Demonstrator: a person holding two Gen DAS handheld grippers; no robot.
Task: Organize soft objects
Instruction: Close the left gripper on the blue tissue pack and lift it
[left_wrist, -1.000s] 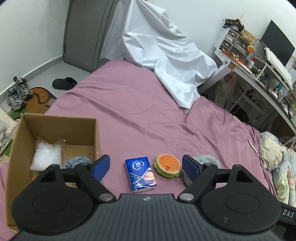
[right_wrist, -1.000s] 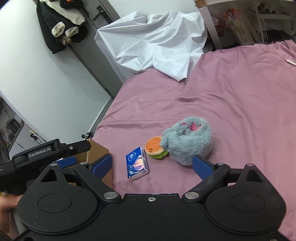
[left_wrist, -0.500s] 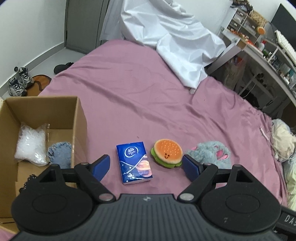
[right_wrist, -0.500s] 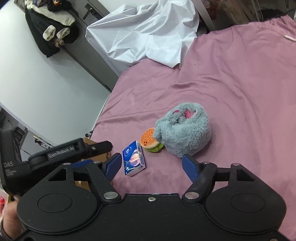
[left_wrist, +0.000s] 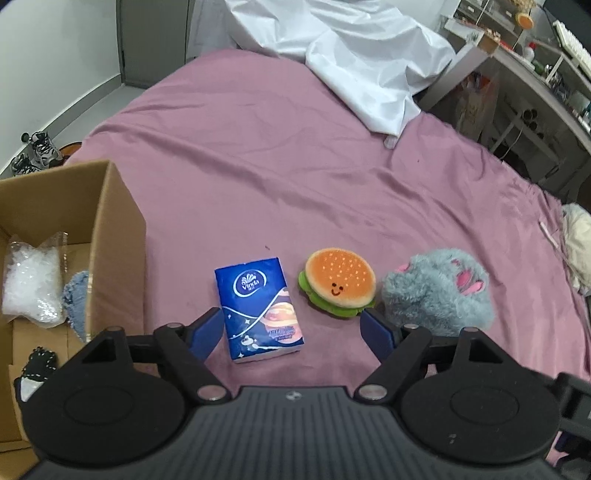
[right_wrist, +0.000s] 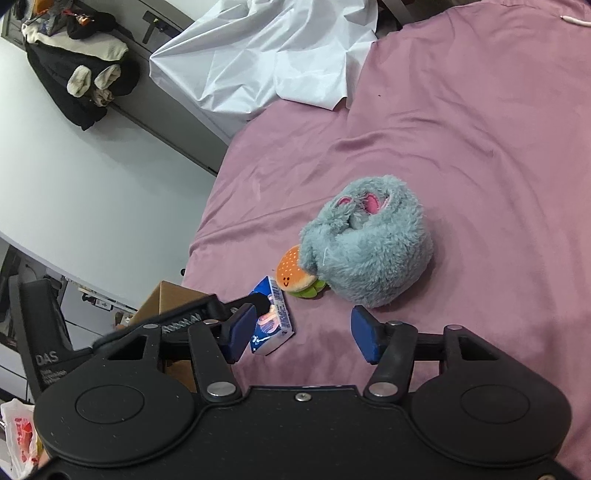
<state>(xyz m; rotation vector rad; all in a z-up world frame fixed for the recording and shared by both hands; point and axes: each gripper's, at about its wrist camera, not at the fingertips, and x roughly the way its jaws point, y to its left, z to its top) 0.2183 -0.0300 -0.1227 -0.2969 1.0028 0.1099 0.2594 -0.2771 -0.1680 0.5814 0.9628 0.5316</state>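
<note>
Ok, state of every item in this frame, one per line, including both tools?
Left tool: open, empty, over the tissue pack.
Right tool: open, empty.
Tissue pack: flat on the bed, sealed.
Burger toy: on the bed, face up.
Grey plush: on the bed, touching the burger toy.
Cardboard box: open, partly filled.
Plastic bag: inside the box.

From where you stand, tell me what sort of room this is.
Most likely a bedroom in a home. A bed under a purple sheet fills the view, a cluttered desk stands beside it, and dark clothes hang by a grey door, with sneakers on the floor.
</note>
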